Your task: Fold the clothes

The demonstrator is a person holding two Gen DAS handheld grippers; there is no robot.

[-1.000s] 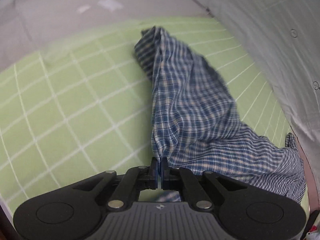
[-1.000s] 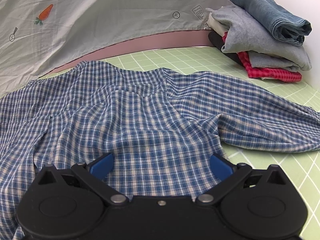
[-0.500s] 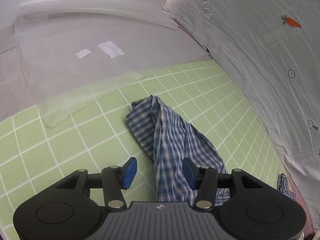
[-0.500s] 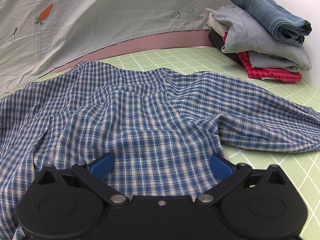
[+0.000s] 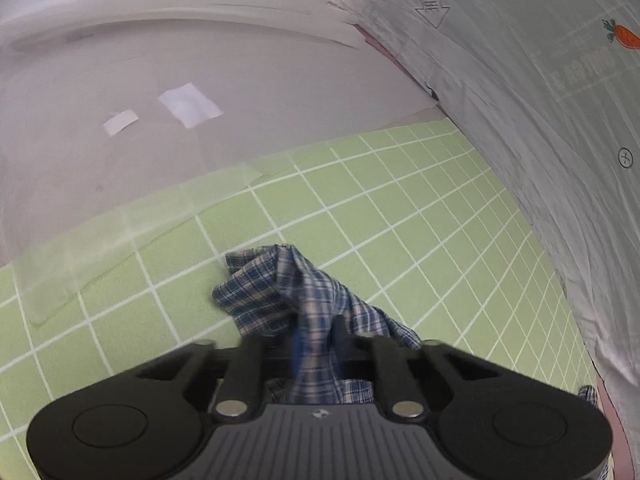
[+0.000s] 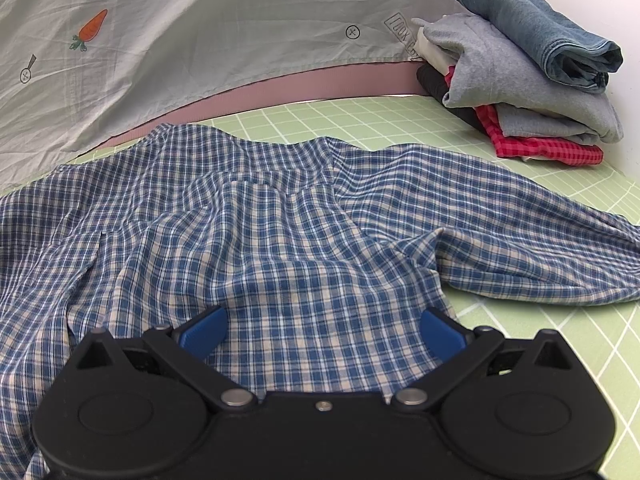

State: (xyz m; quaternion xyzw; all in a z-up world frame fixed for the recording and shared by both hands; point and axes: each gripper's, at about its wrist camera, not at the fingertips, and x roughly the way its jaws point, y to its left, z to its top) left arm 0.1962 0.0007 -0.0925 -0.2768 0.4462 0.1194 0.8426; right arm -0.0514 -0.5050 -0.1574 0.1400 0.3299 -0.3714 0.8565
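A blue and white plaid shirt [image 6: 280, 220] lies spread and rumpled on the green grid mat [image 6: 560, 360]. One sleeve runs off to the right. My right gripper [image 6: 322, 328] hovers low over the shirt's lower body, open, with its blue pads wide apart and nothing between them. In the left wrist view the other sleeve's end [image 5: 272, 288] lies bunched on the mat [image 5: 380, 208]. My left gripper [image 5: 318, 340] has its fingers drawn in on this sleeve cloth, which fills the narrow gap; the fingers are blurred.
A stack of folded clothes [image 6: 520, 80], with jeans on top, stands at the mat's far right. A pale cloth printed with a carrot [image 6: 160, 40] rises behind the shirt and bounds the mat's right side [image 5: 540, 100] in the left wrist view. Grey surface [image 5: 180, 80] lies beyond the mat.
The left gripper let go of the sleeve, opened, moved along toward the sleeve's end, and has now narrowed onto the cloth there. The right gripper and shirt body have not moved.
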